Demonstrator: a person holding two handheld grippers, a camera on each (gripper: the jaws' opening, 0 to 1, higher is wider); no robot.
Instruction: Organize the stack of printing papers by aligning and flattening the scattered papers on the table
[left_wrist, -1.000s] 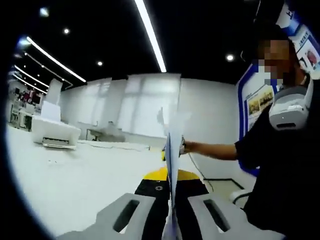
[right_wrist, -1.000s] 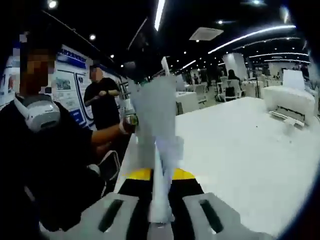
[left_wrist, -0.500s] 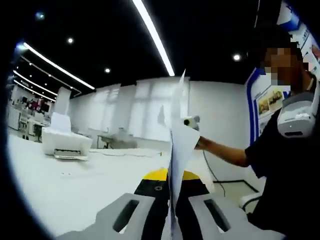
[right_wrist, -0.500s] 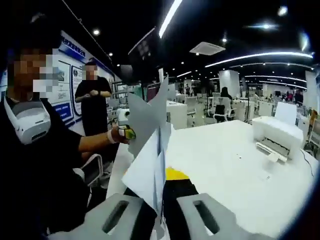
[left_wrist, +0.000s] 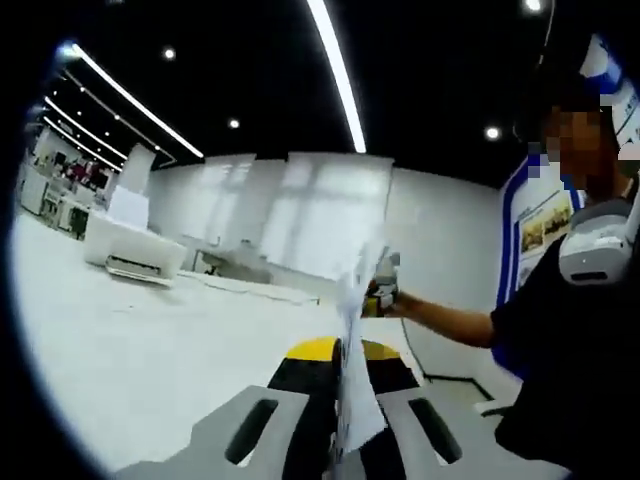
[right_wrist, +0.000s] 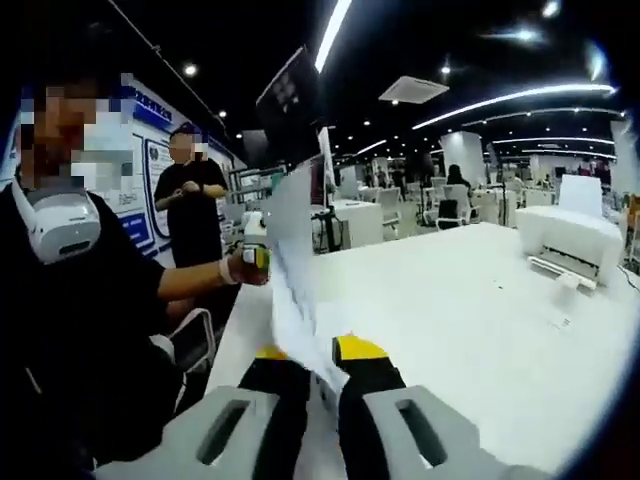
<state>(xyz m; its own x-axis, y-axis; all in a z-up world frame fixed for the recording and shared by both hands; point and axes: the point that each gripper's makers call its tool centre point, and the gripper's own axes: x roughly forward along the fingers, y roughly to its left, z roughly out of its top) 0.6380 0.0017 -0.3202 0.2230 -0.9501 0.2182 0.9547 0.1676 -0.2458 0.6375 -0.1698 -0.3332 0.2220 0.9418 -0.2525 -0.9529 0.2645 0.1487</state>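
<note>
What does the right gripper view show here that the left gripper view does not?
Right gripper view alone: a second person standing by the wall posters, and office chairs far behind. Left gripper view alone: a broad white wall past the table. Both: the paper stack clamped edge-on between the jaws, the white table, the printer.

White papers (left_wrist: 350, 400) (right_wrist: 290, 300) upright, edge-on, above table (left_wrist: 130, 370).
</note>
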